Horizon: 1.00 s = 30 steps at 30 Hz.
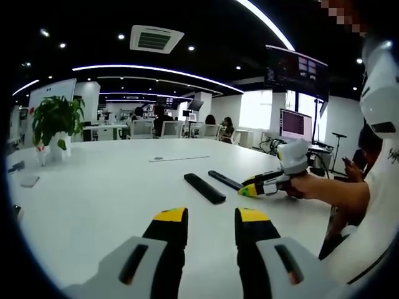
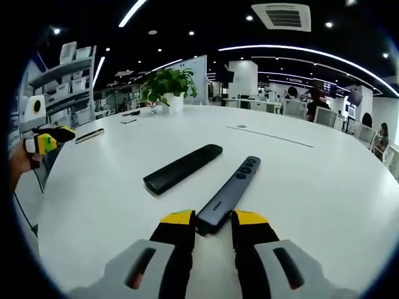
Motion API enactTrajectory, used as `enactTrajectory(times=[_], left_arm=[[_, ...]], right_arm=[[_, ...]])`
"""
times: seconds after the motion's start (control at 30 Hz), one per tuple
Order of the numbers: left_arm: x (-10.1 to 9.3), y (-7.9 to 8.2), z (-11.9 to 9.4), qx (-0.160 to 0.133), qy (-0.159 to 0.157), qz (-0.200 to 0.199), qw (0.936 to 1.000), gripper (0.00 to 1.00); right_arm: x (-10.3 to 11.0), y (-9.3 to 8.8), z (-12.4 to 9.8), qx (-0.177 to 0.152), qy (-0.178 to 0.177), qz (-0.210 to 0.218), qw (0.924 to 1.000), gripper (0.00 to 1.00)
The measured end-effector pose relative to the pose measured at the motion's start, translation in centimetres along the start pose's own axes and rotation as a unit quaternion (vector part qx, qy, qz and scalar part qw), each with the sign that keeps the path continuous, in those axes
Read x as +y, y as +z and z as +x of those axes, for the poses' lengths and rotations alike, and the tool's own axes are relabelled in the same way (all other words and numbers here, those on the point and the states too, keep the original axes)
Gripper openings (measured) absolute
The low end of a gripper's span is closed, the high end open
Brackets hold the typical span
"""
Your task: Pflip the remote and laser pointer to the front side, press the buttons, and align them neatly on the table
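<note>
text: none legible | laser pointer (image 2: pixel 229 193): small white marking, too blurred to read

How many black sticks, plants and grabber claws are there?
Black sticks: 2, the remote and the laser pointer.
Plants: 1, the plant.
Grabber claws: 2, the left gripper and the right gripper.
Total: 5

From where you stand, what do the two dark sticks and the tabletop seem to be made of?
The laser pointer looks like dark grey plastic or coated metal with a satin finish; it has raised buttons and pale lettering. The remote looks like matte black plastic, plain and smooth on the side showing. The table seems a white laminate or painted board with a soft sheen, catching the ceiling lights faintly.
</note>
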<state>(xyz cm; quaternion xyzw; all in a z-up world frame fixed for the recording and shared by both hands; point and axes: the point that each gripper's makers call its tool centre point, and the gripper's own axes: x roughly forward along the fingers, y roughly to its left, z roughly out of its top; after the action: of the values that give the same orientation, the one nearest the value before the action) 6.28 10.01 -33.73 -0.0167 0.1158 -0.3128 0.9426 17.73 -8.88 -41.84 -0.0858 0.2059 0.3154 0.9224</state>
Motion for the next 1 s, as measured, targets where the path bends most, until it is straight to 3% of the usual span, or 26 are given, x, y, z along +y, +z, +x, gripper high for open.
enactTrajectory(times=[0.8, 1.0], left_arm=[[0.14, -0.04, -0.26, 0.003, 0.008, 0.005, 1.0, 0.32], [0.06, 0.17, -0.28, 0.001, 0.006, 0.004, 1.0, 0.32]], right_arm=[[0.39, 0.02, -0.04, -0.003, 0.001, -0.003, 1.0, 0.31], [0.05, -0.07, -0.1, 0.0, -0.01, 0.0, 1.0, 0.4]])
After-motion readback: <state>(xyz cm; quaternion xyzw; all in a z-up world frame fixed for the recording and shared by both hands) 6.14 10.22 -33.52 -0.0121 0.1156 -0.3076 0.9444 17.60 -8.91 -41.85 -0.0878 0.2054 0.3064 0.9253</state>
